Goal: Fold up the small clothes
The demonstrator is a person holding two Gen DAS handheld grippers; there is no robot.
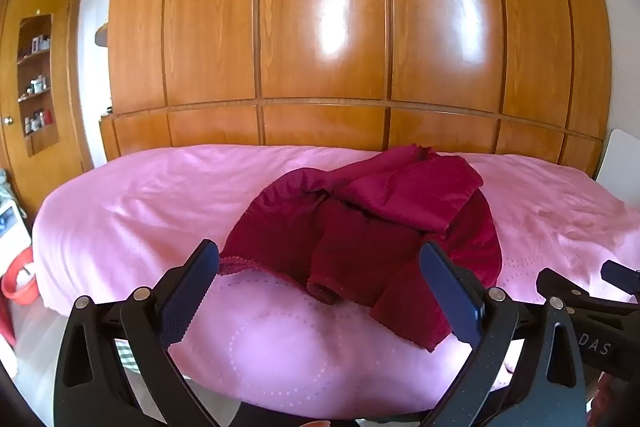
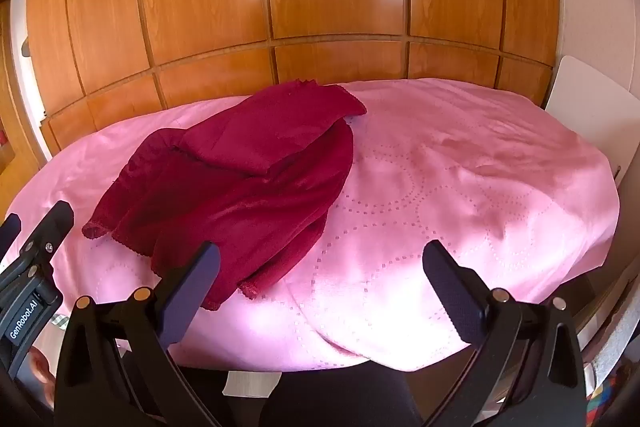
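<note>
Garment (image 2: 240, 167) lies crumpled mid-bedspread (image 2: 460, 187), bare pink cover along its right edge.

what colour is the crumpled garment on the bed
Dark red garment, lying on the pink bedspread; clearest in the right wrist view.

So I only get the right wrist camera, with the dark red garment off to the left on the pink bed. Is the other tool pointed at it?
Observer: Yes. The left gripper faces the red garment head on, fingers wide apart, nothing pinched.
Operator: What is past the bed's left end? My view cuts off there.
Observer: A wooden shelf niche holding small bottles.
Operator: Anything on the floor there?
Observer: A red tub sits low beside the bed.
</note>
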